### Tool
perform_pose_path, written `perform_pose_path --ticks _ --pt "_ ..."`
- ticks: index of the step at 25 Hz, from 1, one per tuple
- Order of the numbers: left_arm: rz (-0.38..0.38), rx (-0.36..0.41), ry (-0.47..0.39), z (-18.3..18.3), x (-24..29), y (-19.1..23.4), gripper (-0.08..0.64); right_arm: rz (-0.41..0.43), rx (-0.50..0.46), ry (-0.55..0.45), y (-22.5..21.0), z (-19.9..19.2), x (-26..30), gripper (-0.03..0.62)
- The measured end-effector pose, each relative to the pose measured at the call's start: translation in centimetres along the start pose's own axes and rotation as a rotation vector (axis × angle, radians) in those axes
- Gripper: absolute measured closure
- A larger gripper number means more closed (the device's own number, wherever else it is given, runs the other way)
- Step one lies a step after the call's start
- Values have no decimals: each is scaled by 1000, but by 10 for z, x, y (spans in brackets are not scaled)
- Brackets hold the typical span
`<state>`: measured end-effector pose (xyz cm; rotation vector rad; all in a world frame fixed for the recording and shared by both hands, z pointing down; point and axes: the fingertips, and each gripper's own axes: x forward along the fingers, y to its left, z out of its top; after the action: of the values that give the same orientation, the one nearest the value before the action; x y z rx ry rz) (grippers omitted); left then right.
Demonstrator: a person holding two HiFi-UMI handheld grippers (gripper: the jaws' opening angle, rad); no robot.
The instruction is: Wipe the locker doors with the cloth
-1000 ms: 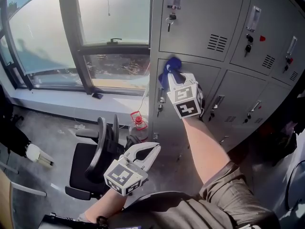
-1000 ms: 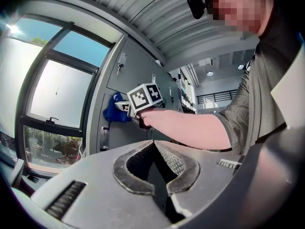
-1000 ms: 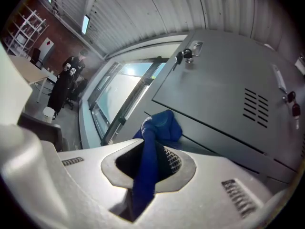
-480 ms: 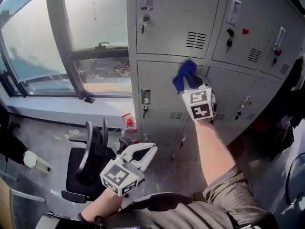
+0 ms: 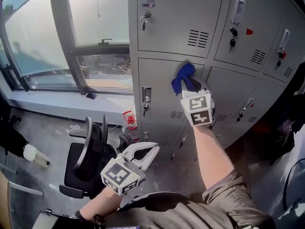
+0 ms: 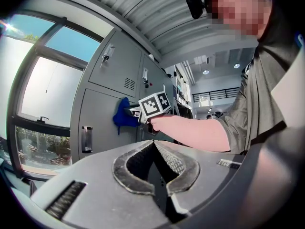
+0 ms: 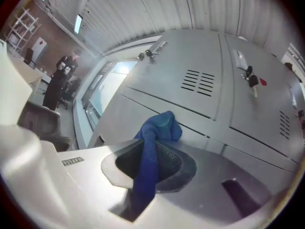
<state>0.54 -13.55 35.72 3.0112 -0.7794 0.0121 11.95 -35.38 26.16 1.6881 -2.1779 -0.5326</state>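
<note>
Left gripper [image 5: 151,151] hangs low at the person's waist, above the office chair [image 5: 88,151], with its jaws closed tip to tip on nothing. It probably sits there simply to keep clear of the wiping arm. Further out and higher, the right gripper [image 5: 190,83] is clamped on the blue cloth [image 5: 182,75]. One end of the cloth is pinched between the pads while the loose bunch sticks out past the tips, so fabric rather than metal meets the paint. That bunch is pressed against the middle-row locker door [image 5: 157,80] near its upper right corner, just beside the seam with the neighbouring door and well away from the latch [image 5: 146,97] on its left edge. The outstretched forearm suggests a stroke across this panel is under way. Beyond the lockers' left edge stands the window [image 5: 95,18].
</note>
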Motion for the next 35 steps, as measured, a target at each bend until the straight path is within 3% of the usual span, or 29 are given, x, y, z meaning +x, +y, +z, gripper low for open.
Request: perform_pose_path --ticks 8,14,22,35 --pt "89 -20 -21 -1 -27 24 551 174 -170 -50 117 39 42 535" --pt "145 -34 -18 -6 -45 38 551 214 -177 -22 147 34 68 535" --pt "132 -40 -14 -10 -38 35 551 181 -111 1 120 11 58 535" --pt "43 -28 1 -7 10 4 552 36 -74 86 16 -55 12 535"
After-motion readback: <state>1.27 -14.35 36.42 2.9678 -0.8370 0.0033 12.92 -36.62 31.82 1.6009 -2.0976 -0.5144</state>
